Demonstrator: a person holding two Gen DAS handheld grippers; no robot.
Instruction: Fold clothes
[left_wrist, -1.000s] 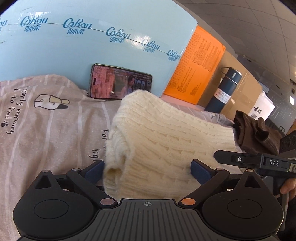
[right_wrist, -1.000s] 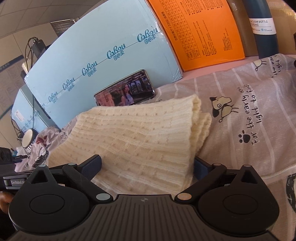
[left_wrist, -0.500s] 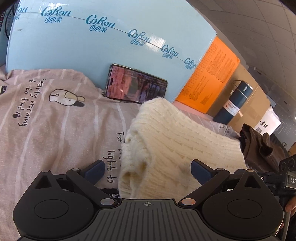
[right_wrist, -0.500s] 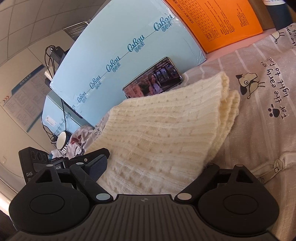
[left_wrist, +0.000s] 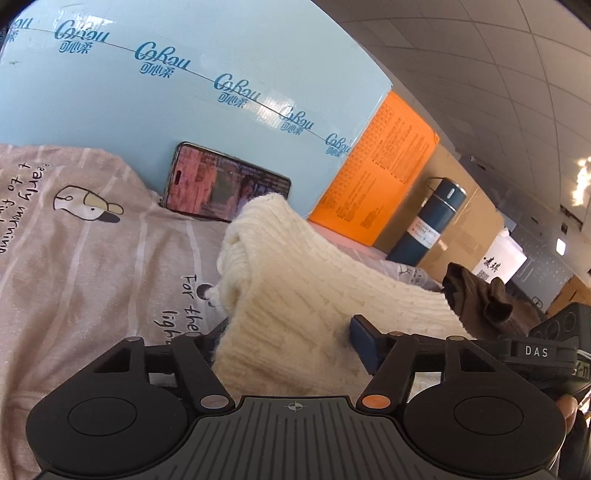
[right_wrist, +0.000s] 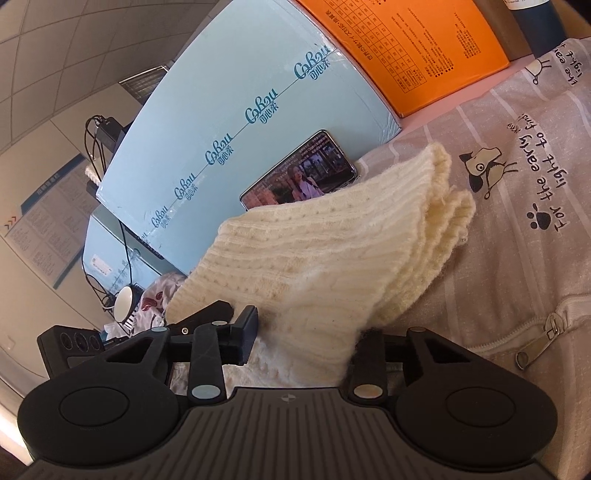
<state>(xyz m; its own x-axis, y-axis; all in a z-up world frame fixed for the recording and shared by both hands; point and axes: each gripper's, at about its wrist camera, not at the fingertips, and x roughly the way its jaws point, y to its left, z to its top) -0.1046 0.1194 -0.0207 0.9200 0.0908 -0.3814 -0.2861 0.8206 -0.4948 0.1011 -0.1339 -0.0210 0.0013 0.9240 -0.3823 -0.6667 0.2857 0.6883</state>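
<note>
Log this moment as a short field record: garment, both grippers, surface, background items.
garment: cream knit sweater, folded in layers, near edge raised
left gripper: shut on the sweater's edge
right gripper: shut on the sweater's edge
surface: striped printed cover under the sweater
background: phone leaning on blue box; orange box; dark flask; brown garment

A pale blue box (left_wrist: 177, 92) with repeated printed logos fills the upper left of the left view, an orange box (left_wrist: 380, 177) beside it. Brown cartons (left_wrist: 469, 218) stand further right. Grey ceiling tiles (left_wrist: 480, 55) span the upper right, with a bright light (left_wrist: 583, 181) at the edge.
</note>
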